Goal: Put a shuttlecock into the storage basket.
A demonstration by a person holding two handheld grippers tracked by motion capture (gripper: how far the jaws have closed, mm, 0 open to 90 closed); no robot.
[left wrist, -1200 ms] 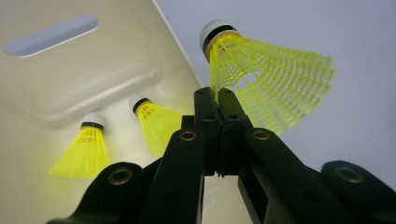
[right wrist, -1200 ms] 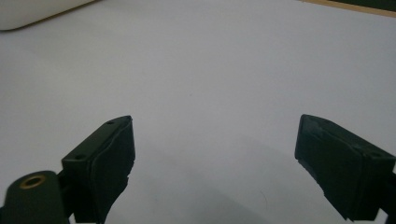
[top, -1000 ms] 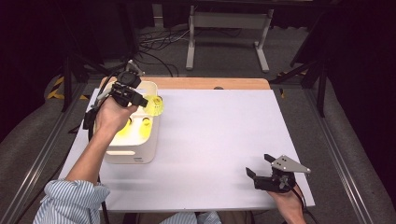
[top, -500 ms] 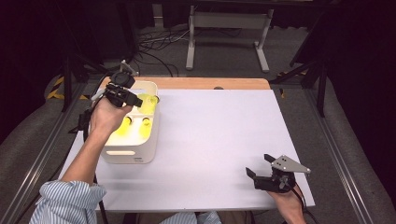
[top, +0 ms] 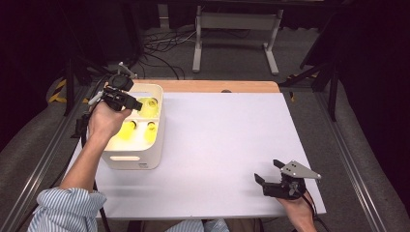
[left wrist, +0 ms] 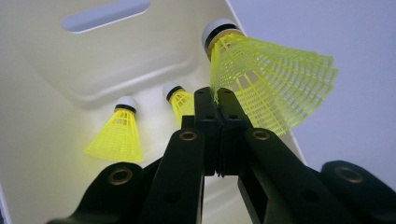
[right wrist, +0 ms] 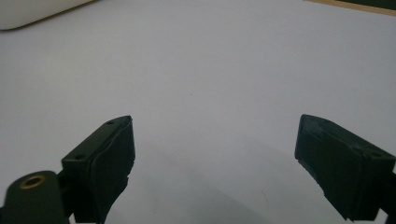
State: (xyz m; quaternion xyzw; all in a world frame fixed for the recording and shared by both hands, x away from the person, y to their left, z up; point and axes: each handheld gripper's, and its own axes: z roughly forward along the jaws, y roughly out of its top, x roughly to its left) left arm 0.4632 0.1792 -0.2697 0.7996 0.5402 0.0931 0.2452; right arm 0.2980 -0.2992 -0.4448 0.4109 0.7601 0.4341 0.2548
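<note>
With L gripper point(left wrist: 218, 100) clamped on just the shuttlecock point(left wrist: 271, 88) skirt edge above the bin point(top: 157, 140), it could slip; R gripper point(top: 271, 173) idle w/ jaws apart.

White table point(top: 217, 145); cream bin point(top: 140, 157) at left.

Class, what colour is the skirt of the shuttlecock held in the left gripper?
Bright yellow shuttlecock skirt, clearest in the left gripper view.

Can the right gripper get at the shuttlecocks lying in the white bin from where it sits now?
Probably not without a long move. The right gripper rests at the table's near right corner, jaws open, while the two shuttlecocks lie in the white bin at the far left, under the left gripper.
</note>
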